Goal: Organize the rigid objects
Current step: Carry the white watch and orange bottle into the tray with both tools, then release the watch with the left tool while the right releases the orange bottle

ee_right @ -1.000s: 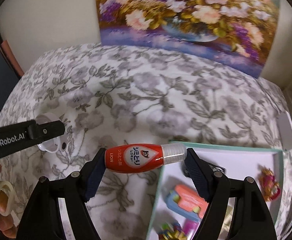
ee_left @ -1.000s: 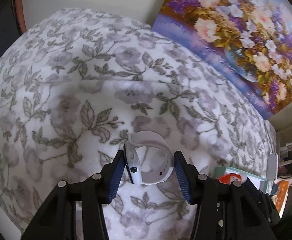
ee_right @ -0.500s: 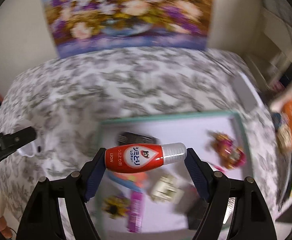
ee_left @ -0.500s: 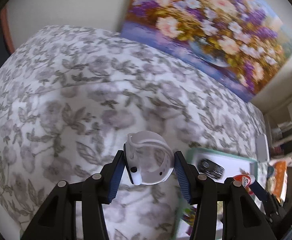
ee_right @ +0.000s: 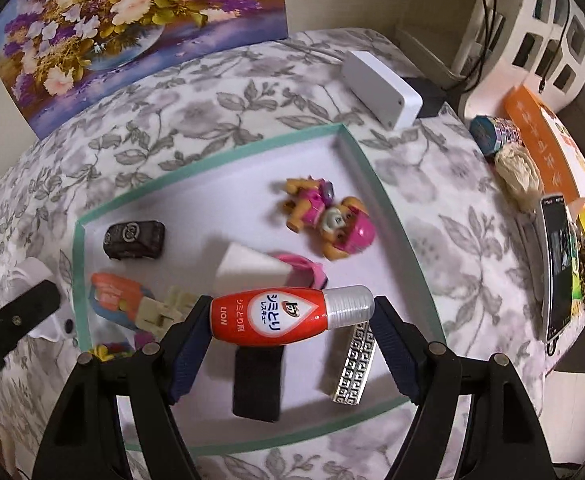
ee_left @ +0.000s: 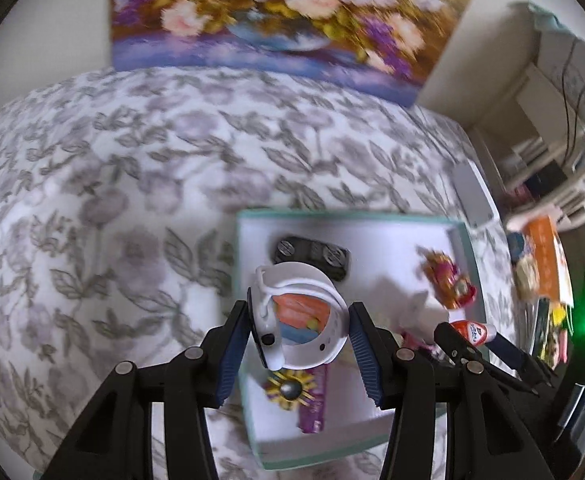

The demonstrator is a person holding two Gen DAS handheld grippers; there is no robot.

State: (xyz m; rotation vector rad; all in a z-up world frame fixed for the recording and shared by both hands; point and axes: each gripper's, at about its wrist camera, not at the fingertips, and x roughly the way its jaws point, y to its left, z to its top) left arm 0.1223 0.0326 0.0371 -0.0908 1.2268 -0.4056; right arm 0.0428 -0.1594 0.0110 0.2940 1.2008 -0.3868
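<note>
Low in the right wrist view, the right gripper clamps a red stain-remover bottle end to end, sideways above the teal-rimmed tray, probably for release among the toys. In the left view's lower centre, the left gripper pinches a white smartwatch over the tray's left edge. Farther up-frame sit a black toy car and a pink pup figure.

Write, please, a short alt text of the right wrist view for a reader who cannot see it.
The right gripper holds a red bottle sideways above a white tray with a green rim, on a flowered cloth. In the tray lie a pink toy dog, a black toy car and other small things.
</note>
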